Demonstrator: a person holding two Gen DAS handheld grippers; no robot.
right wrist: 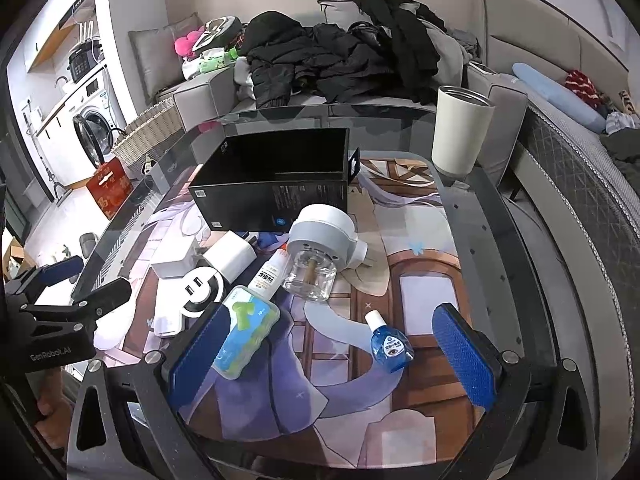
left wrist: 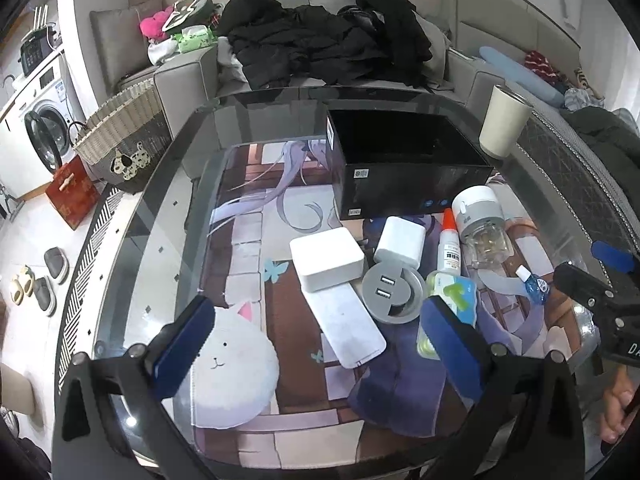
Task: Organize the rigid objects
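Observation:
An open black box (left wrist: 408, 160) (right wrist: 276, 184) stands on the glass table. In front of it lie a white square adapter (left wrist: 326, 258), a white flat power bank (left wrist: 344, 324), a white charger (left wrist: 400, 240) (right wrist: 230, 258), a grey round USB hub (left wrist: 394, 294) (right wrist: 198, 288), a glue bottle (left wrist: 448, 246) (right wrist: 268, 276), a green-blue pack (left wrist: 452, 304) (right wrist: 246, 330), a glass jar with a white lid (left wrist: 480, 224) (right wrist: 316, 256) and a small blue bottle (left wrist: 532, 284) (right wrist: 390, 340). My left gripper (left wrist: 320, 348) is open above the power bank. My right gripper (right wrist: 332, 344) is open, the blue bottle between its fingers.
A white cup (left wrist: 504, 120) (right wrist: 460, 132) stands at the table's far right corner. A sofa with black clothes (left wrist: 332, 44) lies behind. A wicker basket (left wrist: 124, 136) and a red bag (left wrist: 72, 192) are on the floor at left.

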